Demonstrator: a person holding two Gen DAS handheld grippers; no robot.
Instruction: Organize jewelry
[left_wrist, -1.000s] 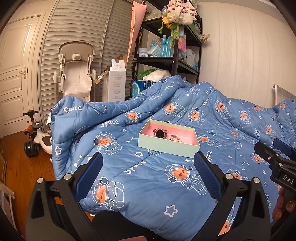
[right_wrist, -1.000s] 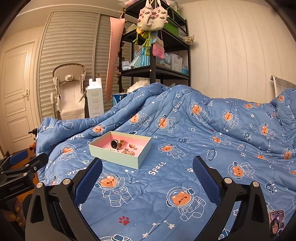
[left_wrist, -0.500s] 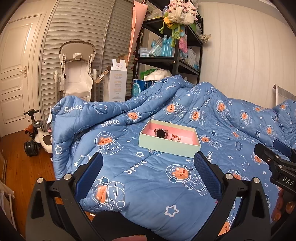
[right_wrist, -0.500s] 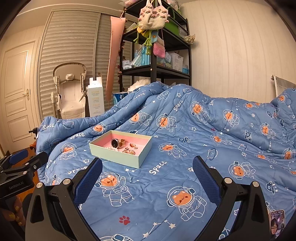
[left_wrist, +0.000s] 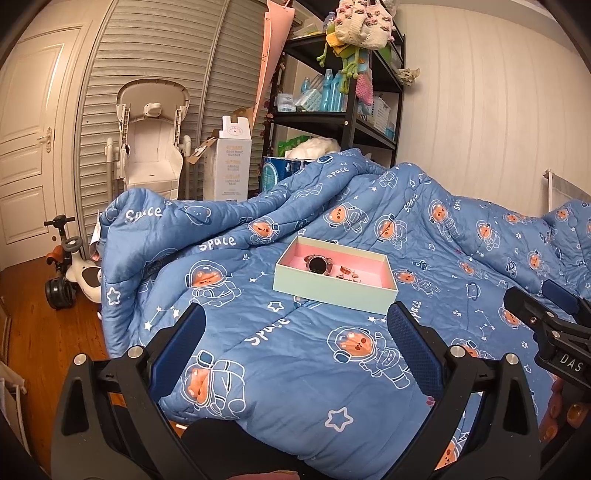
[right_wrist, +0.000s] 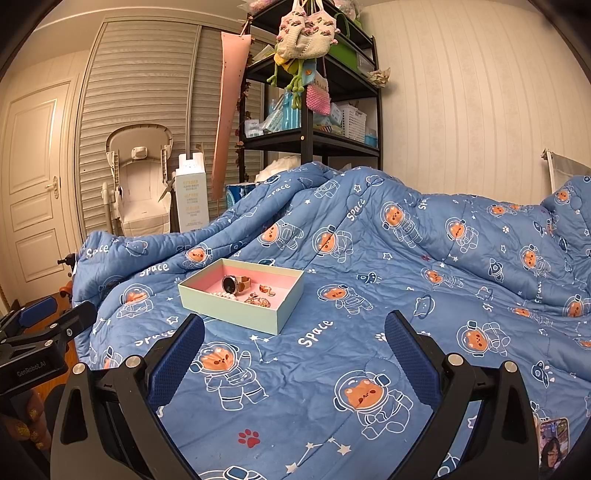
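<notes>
A pale green box with a pink lining (left_wrist: 334, 291) (right_wrist: 236, 310) sits on the blue bedspread. Inside lie a round watch (left_wrist: 318, 264) (right_wrist: 231, 284) and several small gold pieces (left_wrist: 345, 272) (right_wrist: 260, 298). My left gripper (left_wrist: 295, 347) is open and empty, just in front of the box. My right gripper (right_wrist: 293, 352) is open and empty, in front of and to the right of the box. The right gripper also shows at the right edge of the left wrist view (left_wrist: 546, 325); the left gripper shows at the left edge of the right wrist view (right_wrist: 44, 336).
The blue space-print duvet (right_wrist: 406, 277) is rumpled, with a raised fold behind the box. A black shelf unit (left_wrist: 343, 122), a white carton (left_wrist: 231, 166), a folded high chair (left_wrist: 151, 140) and a ride-on toy (left_wrist: 70, 269) stand beyond the bed. A phone (right_wrist: 552, 441) lies at the lower right.
Both grippers have edged slightly forward toward the box; the box sits a little lower in both views. Both stay open and empty.
</notes>
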